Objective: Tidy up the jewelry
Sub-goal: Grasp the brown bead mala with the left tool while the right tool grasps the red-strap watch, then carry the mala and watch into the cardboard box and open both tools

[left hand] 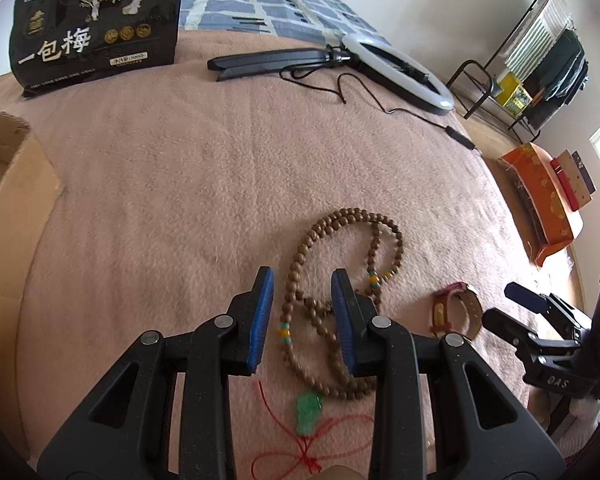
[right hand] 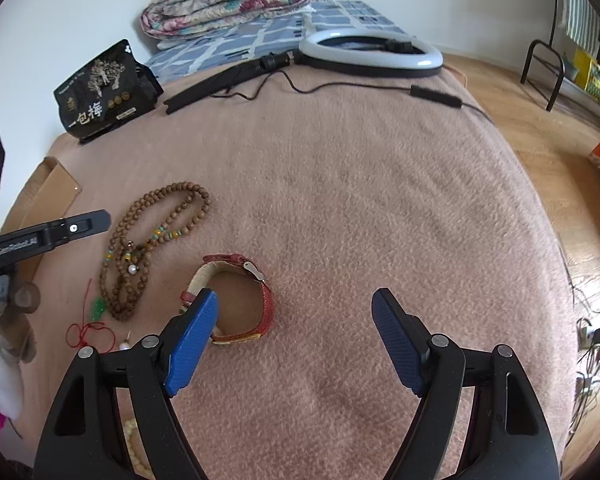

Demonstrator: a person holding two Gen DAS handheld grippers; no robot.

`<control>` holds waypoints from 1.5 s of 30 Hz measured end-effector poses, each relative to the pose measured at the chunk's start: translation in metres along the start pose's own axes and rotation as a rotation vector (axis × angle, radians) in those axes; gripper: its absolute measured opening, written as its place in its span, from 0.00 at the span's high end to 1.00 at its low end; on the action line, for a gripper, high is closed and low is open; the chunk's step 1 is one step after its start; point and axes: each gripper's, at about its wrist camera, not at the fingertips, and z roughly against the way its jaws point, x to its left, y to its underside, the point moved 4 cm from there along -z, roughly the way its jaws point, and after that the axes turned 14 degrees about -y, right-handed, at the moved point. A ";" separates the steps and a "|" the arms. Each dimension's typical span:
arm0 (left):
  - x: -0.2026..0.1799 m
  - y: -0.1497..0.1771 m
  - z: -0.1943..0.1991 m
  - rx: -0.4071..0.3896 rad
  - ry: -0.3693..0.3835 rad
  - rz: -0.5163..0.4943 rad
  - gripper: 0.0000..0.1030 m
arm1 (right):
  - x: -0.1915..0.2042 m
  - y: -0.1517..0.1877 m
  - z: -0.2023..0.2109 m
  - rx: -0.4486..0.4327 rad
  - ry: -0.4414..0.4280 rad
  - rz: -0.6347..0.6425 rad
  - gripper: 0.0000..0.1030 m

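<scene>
- Plainly, the left gripper (left hand: pixel 302 316) hangs low in the frame of its own view with its jaws set narrow and nothing clamped; brown beads show in the gap, lying on the blanket beneath, untouched by either blue pad.
- To do the pick well, it should probably drop straight onto the bunched strands at lower centre and close there, since a single strand may slip out.
- The right gripper (right hand: pixel 294 338) stands wide and empty; its left pad overlaps the red watch (right hand: pixel 236 300) in the picture, but contact cannot be told.
- The bead necklace (left hand: pixel 342 280) is a long brown loop, doubled over, with small yellow and turquoise spacers.
- Below it lies a green pendant (left hand: pixel 309 414) on red cord.
- All rest on the pink blanket (left hand: pixel 180 184); a cardboard box (left hand: pixel 8 184) sits at the left edge.
</scene>
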 end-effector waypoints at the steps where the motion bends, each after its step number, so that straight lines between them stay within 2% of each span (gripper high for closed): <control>1: -0.001 -0.001 -0.003 0.005 0.002 0.001 0.72 | -0.001 0.000 -0.002 0.004 -0.007 -0.006 0.23; 7: -0.009 -0.006 -0.018 0.025 0.018 -0.033 0.72 | -0.003 -0.001 -0.011 0.023 -0.036 -0.019 0.23; 12: -0.017 -0.006 -0.030 0.040 -0.028 -0.068 0.72 | -0.002 -0.003 -0.020 0.040 -0.034 -0.010 0.24; 17: -0.021 -0.006 -0.035 0.041 -0.042 -0.069 0.72 | 0.000 -0.003 -0.026 0.057 -0.033 0.003 0.32; 19: -0.023 -0.006 -0.036 0.035 -0.050 -0.082 0.77 | 0.001 -0.003 -0.027 0.063 -0.024 0.011 0.35; 21: -0.023 -0.007 -0.038 0.031 -0.054 -0.088 0.87 | 0.001 -0.002 -0.028 0.067 -0.018 0.016 0.42; 23: -0.022 -0.008 -0.039 0.027 -0.056 -0.083 0.93 | 0.000 -0.002 -0.028 0.069 0.000 0.017 0.54; 24: -0.021 -0.008 -0.039 0.025 -0.053 -0.077 0.94 | 0.000 -0.002 -0.029 0.069 0.005 0.016 0.57; 26: -0.021 -0.009 -0.039 0.023 -0.049 -0.073 0.95 | -0.001 -0.001 -0.028 0.065 0.009 0.010 0.74; 29: -0.019 -0.008 -0.035 0.016 -0.043 -0.069 0.95 | -0.002 -0.001 -0.027 0.064 -0.026 -0.011 0.91; 34: -0.022 -0.007 -0.019 -0.008 -0.012 -0.065 0.96 | 0.004 -0.001 -0.024 0.053 -0.035 -0.016 0.95; 45: -0.030 -0.004 0.038 -0.091 0.042 -0.085 0.96 | 0.013 -0.001 0.002 0.002 -0.037 -0.036 0.95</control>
